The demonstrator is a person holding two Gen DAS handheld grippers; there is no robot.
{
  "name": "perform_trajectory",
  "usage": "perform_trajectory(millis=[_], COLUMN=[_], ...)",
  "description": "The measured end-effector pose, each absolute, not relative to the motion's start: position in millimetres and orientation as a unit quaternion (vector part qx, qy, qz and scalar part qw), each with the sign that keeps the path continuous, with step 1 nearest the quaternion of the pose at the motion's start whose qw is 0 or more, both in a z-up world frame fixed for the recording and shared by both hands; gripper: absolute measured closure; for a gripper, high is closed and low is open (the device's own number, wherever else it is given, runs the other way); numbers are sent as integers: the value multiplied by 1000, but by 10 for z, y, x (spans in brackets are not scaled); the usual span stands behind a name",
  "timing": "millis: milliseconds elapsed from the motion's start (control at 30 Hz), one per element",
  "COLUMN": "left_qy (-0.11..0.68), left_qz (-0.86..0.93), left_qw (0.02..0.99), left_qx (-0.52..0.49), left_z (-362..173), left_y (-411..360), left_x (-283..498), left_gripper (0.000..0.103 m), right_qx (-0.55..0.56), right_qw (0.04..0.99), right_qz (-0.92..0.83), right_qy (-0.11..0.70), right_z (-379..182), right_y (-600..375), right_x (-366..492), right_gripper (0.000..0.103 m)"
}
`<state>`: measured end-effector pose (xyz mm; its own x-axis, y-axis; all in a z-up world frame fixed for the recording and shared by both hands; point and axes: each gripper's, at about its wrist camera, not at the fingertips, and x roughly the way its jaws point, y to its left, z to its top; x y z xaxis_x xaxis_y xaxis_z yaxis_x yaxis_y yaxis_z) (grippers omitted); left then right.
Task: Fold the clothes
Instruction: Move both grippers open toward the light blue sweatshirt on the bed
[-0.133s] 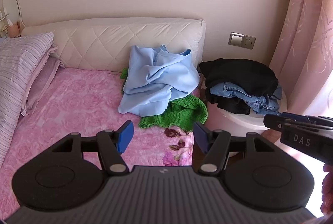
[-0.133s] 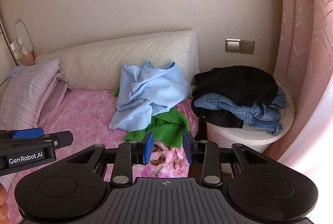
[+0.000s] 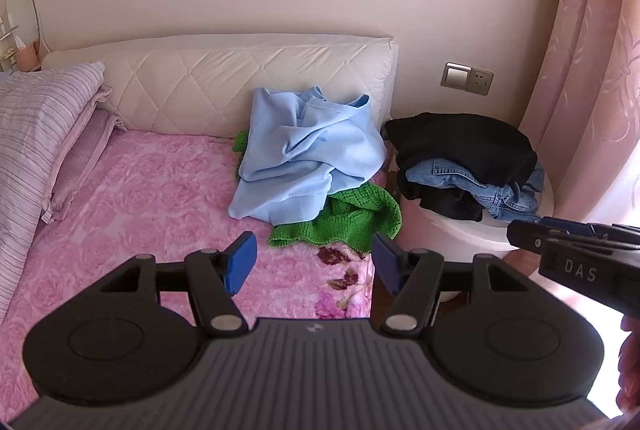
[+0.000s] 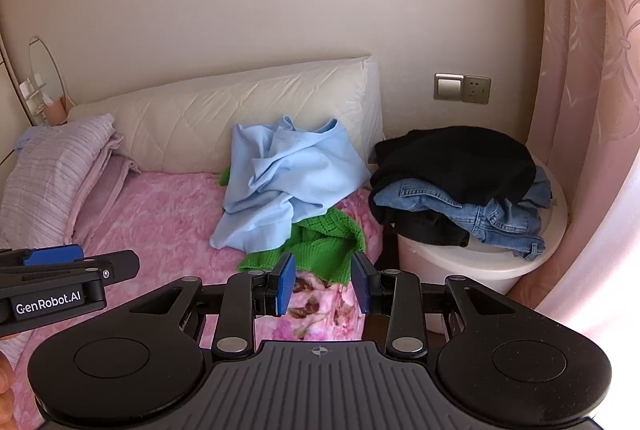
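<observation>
Apparently a bedroom: bed [image 3: 160, 198], pillows [image 3: 44, 134], curtain [image 3: 592, 30].

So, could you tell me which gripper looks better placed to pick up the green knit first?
Probably the right gripper: its open jaws frame the green knit's near hem, while the left gripper, also open, sits further back.

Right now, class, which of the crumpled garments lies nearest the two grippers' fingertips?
The green knitted garment: it lies at the front of the bed heap, under the light blue garment; the black and denim clothes sit aside.
</observation>
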<state>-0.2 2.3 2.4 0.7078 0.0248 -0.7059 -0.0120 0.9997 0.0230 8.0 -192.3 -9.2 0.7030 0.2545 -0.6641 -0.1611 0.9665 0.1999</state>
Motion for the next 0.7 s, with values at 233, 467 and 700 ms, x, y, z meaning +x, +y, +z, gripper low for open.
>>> perform_trajectory(millis=[233,467,700], left_qy=[378,373,373], left_qz=[15,11,5], left_qw=[925,928,928], left_qx=[7,-9,-22], left_z=[60,41,5], left_y=[71,280,401], left_x=[4,49,31], left_gripper=[43,43,43], right_qx=[58,50,40], right_qw=[922,924,925], right_qz=[114,114,109], right_qy=[365,362,361], right_z=[-19,-37,-18], right_y=[-1837,-1660,-1565], right_x=[131,140,126], right_gripper=[68,68,68])
